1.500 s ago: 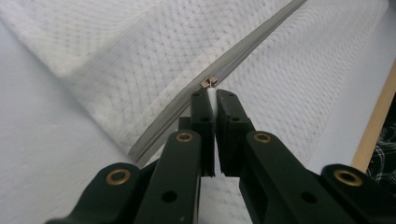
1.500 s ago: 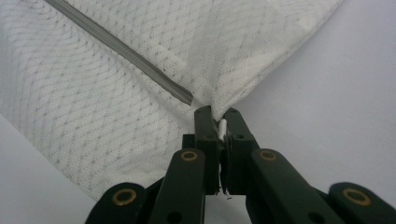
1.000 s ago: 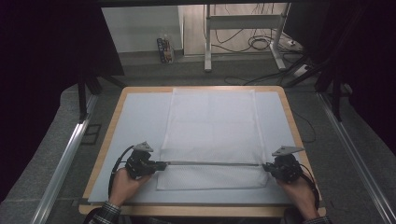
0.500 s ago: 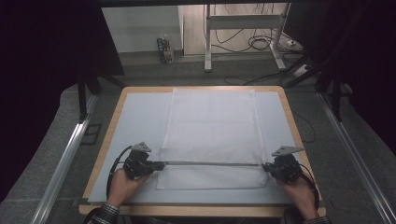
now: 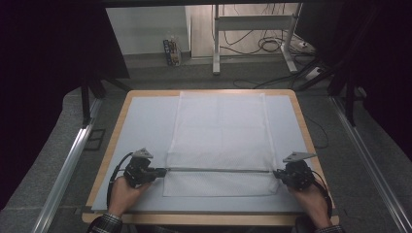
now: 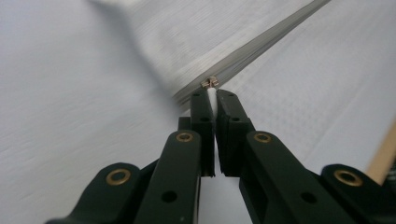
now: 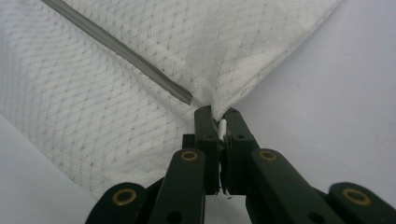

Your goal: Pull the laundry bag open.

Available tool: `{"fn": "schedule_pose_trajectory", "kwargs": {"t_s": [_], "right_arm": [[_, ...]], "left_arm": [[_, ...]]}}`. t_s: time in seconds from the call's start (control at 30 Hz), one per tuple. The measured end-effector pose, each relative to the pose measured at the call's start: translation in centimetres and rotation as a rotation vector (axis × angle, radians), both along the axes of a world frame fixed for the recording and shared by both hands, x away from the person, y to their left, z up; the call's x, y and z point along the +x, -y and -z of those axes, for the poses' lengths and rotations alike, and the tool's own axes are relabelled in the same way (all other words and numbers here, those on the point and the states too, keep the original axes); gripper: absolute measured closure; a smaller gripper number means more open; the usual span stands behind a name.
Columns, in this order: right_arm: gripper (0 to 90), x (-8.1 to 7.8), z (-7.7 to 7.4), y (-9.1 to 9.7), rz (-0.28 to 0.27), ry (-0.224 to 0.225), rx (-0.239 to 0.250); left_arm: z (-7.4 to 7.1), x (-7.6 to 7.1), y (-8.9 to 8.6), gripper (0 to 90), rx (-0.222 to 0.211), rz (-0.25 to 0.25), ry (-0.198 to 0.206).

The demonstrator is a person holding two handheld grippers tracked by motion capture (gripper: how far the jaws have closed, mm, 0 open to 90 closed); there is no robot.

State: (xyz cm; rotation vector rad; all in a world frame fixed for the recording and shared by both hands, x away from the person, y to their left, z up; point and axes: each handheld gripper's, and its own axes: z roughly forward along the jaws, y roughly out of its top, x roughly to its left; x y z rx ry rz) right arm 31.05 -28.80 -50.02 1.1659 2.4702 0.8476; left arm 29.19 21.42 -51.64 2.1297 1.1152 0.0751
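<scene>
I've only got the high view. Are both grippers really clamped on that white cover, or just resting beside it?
Observer: The left gripper is shut on the cover right at the zipper pull; white fabric shows between its jaws.
Operator: And the right one?
Observer: The right gripper is shut on a pinch of fabric just past the zipper's closed end.
Operator: Any detail on the fabric?
Observer: The right gripper view shows a fine diamond weave.
</scene>
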Motion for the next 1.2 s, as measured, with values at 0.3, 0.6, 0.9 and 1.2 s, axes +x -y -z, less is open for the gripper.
{"fn": "schedule_pose_trajectory", "kwargs": {"t_s": [0.3,0.6,0.9,1.2], "right_arm": [[86.5,0.0,0.0,0.0,-0.002,-0.002,0.009],[86.5,0.0,0.0,0.0,-0.003,-0.004,0.010],[86.6,0.1,0.2,-0.3,-0.018,-0.029,0.020],[73.4,0.0,0.4,-0.2,-0.039,0.001,0.020]], "left_arm": [[0.0,-0.4,-0.8,87.5,-0.022,-0.014,0.002],[0.2,-0.4,-1.2,87.5,-0.005,-0.034,-0.004],[0.5,-0.5,-0.6,87.5,0.130,-0.039,-0.001],[0.5,-0.6,0.1,85.0,0.162,-0.021,0.010]]}}
